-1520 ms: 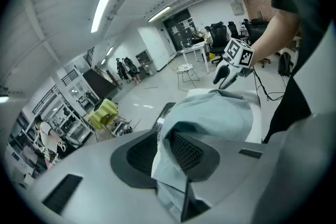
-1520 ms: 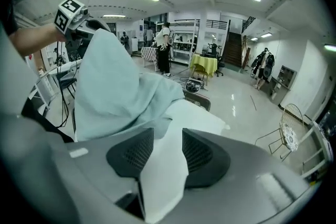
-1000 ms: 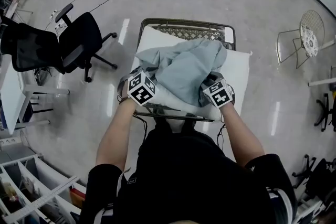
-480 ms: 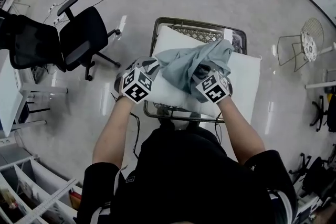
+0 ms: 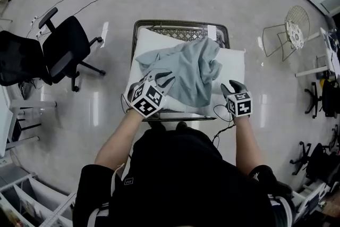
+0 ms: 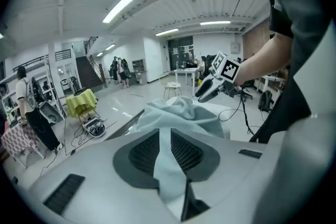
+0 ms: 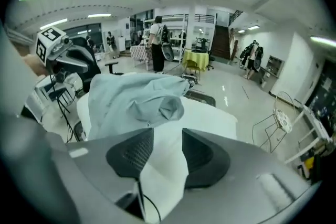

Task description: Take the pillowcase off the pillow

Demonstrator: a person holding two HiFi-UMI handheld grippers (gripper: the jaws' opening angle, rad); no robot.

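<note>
Right now my left gripper [image 5: 161,80] is clamped on a fold of the pillowcase [image 5: 191,72], with a strip of the pale blue-grey cloth running between its pads. My right gripper [image 5: 231,87] is nipped onto the white cloth of the pillow [image 5: 234,69] at its near right corner. The pillowcase lies bunched in a loose heap on top of the pillow. It looks mostly off to me, though I can't tell whether any of it wraps the far end. I judge the cloth light, limp and thin: it will drape and bunch rather than slide as one piece, so the open hem or a firm edge is the place to grip, not the slack middle. The pillow is soft and bulky and would likely drag along unless I keep it pinned. It rests on a small metal-framed table [image 5: 180,24] with a mesh top and overhangs the sides. Around it is a glossy pale floor [image 5: 106,114], with an office chair [image 5: 66,50] off to the left and a wire chair [image 5: 295,29] to the right, both well apart from the table.
</note>
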